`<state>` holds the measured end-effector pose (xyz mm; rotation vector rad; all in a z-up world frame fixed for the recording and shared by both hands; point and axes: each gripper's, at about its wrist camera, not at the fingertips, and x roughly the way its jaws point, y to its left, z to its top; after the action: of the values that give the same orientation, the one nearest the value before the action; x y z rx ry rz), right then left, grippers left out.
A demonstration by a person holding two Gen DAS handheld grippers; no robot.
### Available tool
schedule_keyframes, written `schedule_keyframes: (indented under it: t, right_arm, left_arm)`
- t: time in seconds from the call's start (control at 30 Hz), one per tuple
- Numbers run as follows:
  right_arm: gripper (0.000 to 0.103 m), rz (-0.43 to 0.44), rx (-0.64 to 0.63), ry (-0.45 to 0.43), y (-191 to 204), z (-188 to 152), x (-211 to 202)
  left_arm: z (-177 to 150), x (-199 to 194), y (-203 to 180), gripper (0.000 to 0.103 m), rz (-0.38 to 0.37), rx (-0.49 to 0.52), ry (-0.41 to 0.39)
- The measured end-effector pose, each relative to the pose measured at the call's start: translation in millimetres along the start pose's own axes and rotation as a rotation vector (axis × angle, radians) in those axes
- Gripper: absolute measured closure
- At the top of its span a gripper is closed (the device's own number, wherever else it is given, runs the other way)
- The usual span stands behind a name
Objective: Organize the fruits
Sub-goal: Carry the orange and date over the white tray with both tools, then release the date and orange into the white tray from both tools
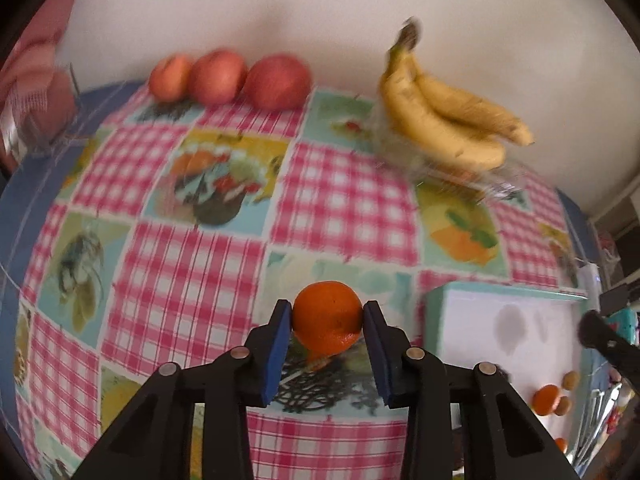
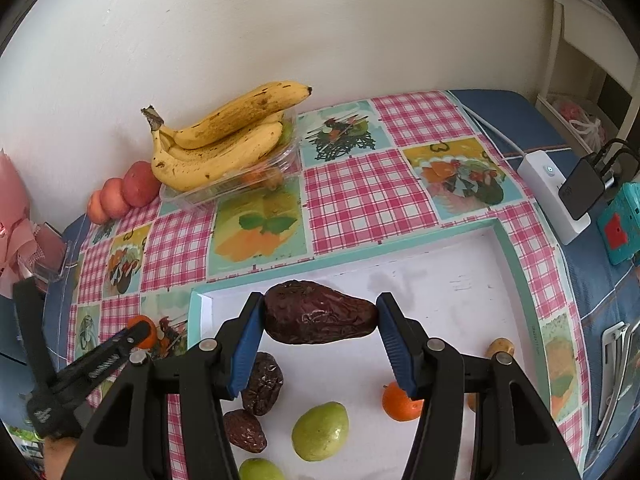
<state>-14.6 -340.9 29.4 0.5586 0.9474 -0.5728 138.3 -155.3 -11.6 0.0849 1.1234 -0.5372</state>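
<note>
Left wrist view: left gripper point(image 1: 327, 318) at 6 o'clock, blue pads point(image 1: 277, 354) closed partway onto a small orange mandarin point(image 1: 327, 317), gripped on both sides above the checked fruit-print tablecloth point(image 1: 192, 264). At 11 o'clock, along the pale wall point(image 1: 320, 8), three red apples point(image 1: 230, 77) in a touching row. At 1 o'clock, a bunch of bananas point(image 1: 444, 120) resting on a clear plastic container point(image 1: 472, 176), somewhat blurred. At 4 o'clock, a white tray with a teal rim point(image 1: 500, 293), holding a second mandarin point(image 1: 546, 399) and small brown pieces beside it, possibly dates, too blurred to say. At 3 o'clock, edge of the right gripper point(image 1: 604, 340), fingers not readable here.

Right wrist view: right gripper point(image 2: 320, 320) at 6 o'clock, blue pads point(image 2: 246, 350) closed partway onto a wrinkled dark brown date point(image 2: 320, 317), held end to end above the white tray point(image 2: 460, 280). In the tray: two more dates point(image 2: 262, 388) at 7 o'clock, touching or nearly so; a green fruit point(image 2: 320, 431) at 6 o'clock, another point(image 2: 261, 470) at the bottom edge; a mandarin point(image 2: 400, 402) at 5 o'clock, partly behind the right finger. At 8 o'clock, the left gripper point(image 2: 138, 332) with its mandarin point(image 2: 148, 334) over the tablecloth point(image 2: 360, 192), left of the tray. At 11 o'clock, bananas point(image 2: 224, 140) on the clear container point(image 2: 224, 192), apples point(image 2: 138, 184) just left of it. At 3 o'clock, a white power strip point(image 2: 554, 196) with a black adapter point(image 2: 584, 188).
</note>
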Motion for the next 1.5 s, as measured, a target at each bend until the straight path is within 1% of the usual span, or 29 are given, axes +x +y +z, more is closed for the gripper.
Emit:
schedule_keyframes:
  t: [0.13,0.23,0.37,0.43,0.57,0.73,0.9,1.07,1.5]
  right_arm:
    - [0.045,-0.035,0.030,-0.001,-15.2,0.8,0.4]
    - [0.045,-0.076,0.059,-0.008,-31.9,1.2,-0.2]
    - [0.045,-0.119,0.115,-0.024,-60.1,2.3,-6.7]
    - [0.045,-0.133,0.133,-0.037,-70.7,3.3,-11.3]
    - [0.045,-0.143,0.152,-0.055,-83.6,4.9,-16.5]
    - [0.045,-0.138,0.134,-0.030,-87.3,2.7,-2.6]
    - [0.045,-0.138,0.115,0.025,-86.3,-2.8,23.6]
    - [0.045,-0.165,0.109,0.067,-89.8,-10.0,41.7]
    - [0.045,-0.178,0.106,0.094,-90.8,-15.9,51.4]
  left_arm:
    - [0.5,-21.3,-28.4,0.064,-0.056,0.071,-0.055]
    - [3.0,-31.4,-51.3,0.064,-0.091,0.129,-0.071]
    - [0.1,-35.5,-86.7,0.064,-0.154,0.213,-0.065]
    - [-3.5,-33.7,-103.9,0.064,-0.165,0.252,-0.058]
    - [-11.5,-20.1,-122.9,0.064,-0.167,0.291,-0.032]
    - [-18.3,3.0,-125.7,0.064,-0.149,0.289,0.014]
    - [-22.8,18.6,-121.2,0.064,-0.136,0.268,0.042]
    - [-25.5,29.2,-118.0,0.064,-0.125,0.261,0.064]
    - [-26.7,37.1,-117.1,0.063,-0.103,0.260,0.095]
